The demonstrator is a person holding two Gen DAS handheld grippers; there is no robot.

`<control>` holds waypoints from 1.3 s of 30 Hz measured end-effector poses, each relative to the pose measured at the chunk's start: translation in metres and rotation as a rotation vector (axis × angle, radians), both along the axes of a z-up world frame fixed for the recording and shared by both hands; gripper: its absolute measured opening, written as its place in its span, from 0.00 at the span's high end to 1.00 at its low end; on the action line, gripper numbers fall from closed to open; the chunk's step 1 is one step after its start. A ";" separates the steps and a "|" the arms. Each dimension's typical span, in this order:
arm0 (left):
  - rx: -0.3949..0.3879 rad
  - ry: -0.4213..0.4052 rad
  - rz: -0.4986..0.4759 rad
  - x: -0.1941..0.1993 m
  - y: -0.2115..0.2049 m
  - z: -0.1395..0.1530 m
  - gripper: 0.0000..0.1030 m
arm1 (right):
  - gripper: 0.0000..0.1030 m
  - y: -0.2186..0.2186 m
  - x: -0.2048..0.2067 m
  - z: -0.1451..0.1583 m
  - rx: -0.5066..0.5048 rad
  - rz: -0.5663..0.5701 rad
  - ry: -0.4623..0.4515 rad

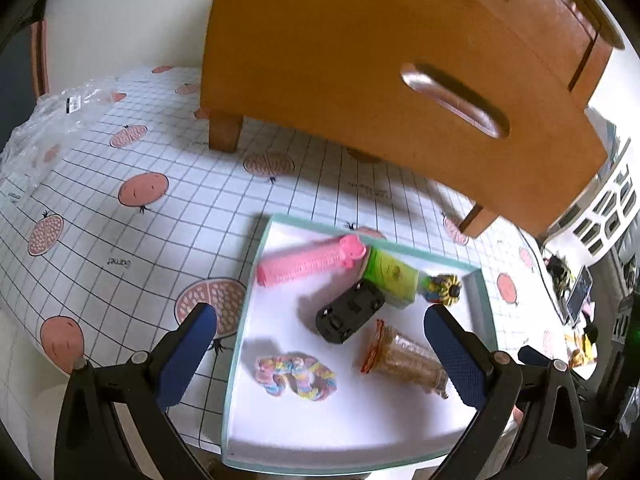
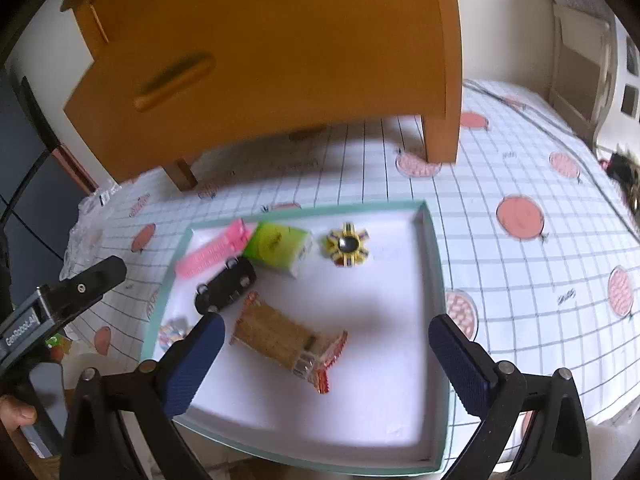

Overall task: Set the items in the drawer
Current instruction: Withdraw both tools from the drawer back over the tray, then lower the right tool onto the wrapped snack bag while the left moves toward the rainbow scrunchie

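Observation:
A wooden drawer cabinet [image 1: 360, 72] [image 2: 280, 60] with a slot handle [image 1: 456, 100] [image 2: 176, 80] stands behind a white tray [image 1: 288, 420] [image 2: 360, 412] with a teal rim. In the tray lie a pink toy [image 1: 308, 260] [image 2: 212, 252], a green box [image 1: 390, 276] [image 2: 278, 246], a black toy car [image 1: 350, 312] [image 2: 226, 284], a yellow round toy [image 1: 444, 289] [image 2: 347, 245], a cracker packet [image 1: 404, 356] [image 2: 284, 340] and a colourful scrunchie [image 1: 296, 376] [image 2: 172, 332]. My left gripper [image 1: 320, 356] hangs open over the tray. My right gripper [image 2: 324, 364] is open above the cracker packet. Both hold nothing.
The table wears a white grid cloth [image 1: 120, 208] [image 2: 520, 240] with pink fruit prints. A clear plastic bag [image 1: 44, 132] lies at the far left. The left gripper's body [image 2: 60, 304] and a person's thumb [image 2: 18, 414] show in the right wrist view. Cluttered shelves [image 1: 600, 208] stand at right.

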State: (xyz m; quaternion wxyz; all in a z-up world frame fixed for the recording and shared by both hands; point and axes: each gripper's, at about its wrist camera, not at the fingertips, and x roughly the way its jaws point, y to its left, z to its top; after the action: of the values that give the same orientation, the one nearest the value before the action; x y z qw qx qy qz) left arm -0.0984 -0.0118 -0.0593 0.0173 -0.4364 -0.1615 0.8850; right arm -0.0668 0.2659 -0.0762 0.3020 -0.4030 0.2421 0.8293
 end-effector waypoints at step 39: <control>0.002 -0.294 -0.017 -0.005 0.005 -0.059 0.00 | 0.00 -0.007 -0.059 -0.063 0.020 0.314 -0.241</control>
State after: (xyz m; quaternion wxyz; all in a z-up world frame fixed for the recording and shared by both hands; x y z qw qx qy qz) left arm -0.1032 -0.0069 -0.1179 0.0014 -0.5629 -0.1593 0.8110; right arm -0.1254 0.2588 -0.1388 0.1998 -0.5291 0.1304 0.8143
